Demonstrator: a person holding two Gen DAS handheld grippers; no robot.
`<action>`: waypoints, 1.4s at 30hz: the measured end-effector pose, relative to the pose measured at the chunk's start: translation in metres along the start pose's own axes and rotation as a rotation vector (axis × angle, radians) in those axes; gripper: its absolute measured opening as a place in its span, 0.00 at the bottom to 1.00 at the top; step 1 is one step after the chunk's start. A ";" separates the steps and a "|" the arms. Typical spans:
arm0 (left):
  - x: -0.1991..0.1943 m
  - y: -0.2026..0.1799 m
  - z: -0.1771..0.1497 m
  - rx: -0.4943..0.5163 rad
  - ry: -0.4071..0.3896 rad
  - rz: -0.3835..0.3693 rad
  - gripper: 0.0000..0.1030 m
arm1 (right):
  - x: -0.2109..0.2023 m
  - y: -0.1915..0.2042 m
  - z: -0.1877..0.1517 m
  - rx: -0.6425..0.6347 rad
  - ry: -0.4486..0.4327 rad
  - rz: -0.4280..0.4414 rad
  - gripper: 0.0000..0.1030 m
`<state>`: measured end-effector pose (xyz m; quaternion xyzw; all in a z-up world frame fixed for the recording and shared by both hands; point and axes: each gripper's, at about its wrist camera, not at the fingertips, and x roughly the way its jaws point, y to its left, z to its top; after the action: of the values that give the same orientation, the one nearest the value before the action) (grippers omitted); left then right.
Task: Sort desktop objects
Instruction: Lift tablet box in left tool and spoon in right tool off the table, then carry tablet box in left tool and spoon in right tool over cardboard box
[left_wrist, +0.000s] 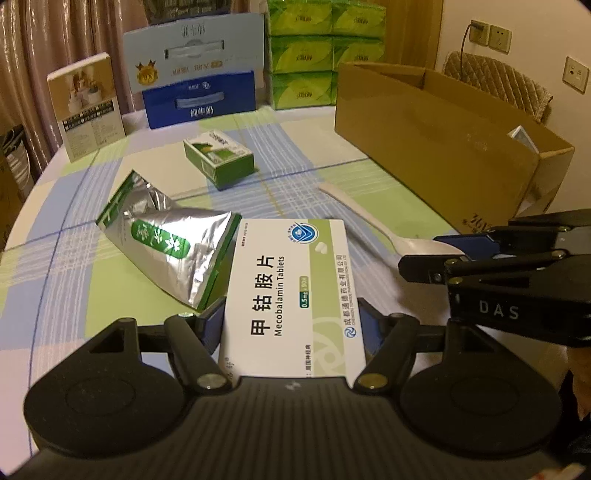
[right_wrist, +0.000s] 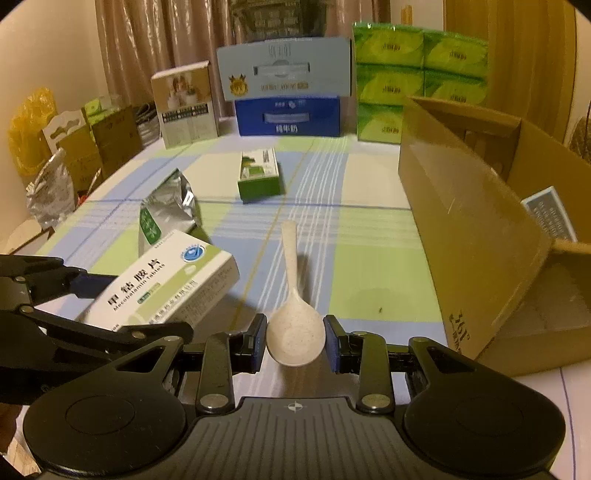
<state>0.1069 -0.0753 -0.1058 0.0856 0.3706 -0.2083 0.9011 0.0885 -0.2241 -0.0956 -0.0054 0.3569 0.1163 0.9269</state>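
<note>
My left gripper (left_wrist: 290, 326) is shut on a white Mecobalamin tablet box (left_wrist: 291, 295), its blue pads against the box's two sides; the box also shows in the right wrist view (right_wrist: 166, 288). My right gripper (right_wrist: 295, 343) has its pads either side of the bowl of a pale speckled spoon (right_wrist: 295, 332), which lies on the checked tablecloth (right_wrist: 362, 258) with its handle pointing away. The pads look touching or nearly touching the bowl. In the left wrist view the right gripper (left_wrist: 436, 258) sits over the spoon's bowl (left_wrist: 369, 221).
A silver and green foil pouch (left_wrist: 166, 243) lies left of the tablet box. A green box (left_wrist: 221, 155) lies mid-table. An open cardboard box (right_wrist: 480, 229) stands at the right with a blue-white packet (right_wrist: 550, 218) inside. Milk cartons (right_wrist: 288, 92), tissue packs (right_wrist: 417, 74) and a beige box (right_wrist: 184, 103) line the back.
</note>
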 end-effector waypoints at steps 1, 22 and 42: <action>-0.003 0.000 0.001 -0.004 -0.006 0.004 0.65 | -0.003 0.000 0.001 0.002 -0.009 -0.003 0.29; -0.078 -0.031 0.017 -0.057 -0.101 0.019 0.65 | -0.086 0.004 0.020 0.013 -0.144 -0.017 0.29; -0.103 -0.092 0.062 -0.005 -0.169 -0.036 0.65 | -0.155 -0.050 0.046 0.046 -0.254 -0.100 0.29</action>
<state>0.0397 -0.1451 0.0109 0.0589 0.2953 -0.2303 0.9254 0.0189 -0.3014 0.0378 0.0129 0.2387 0.0616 0.9691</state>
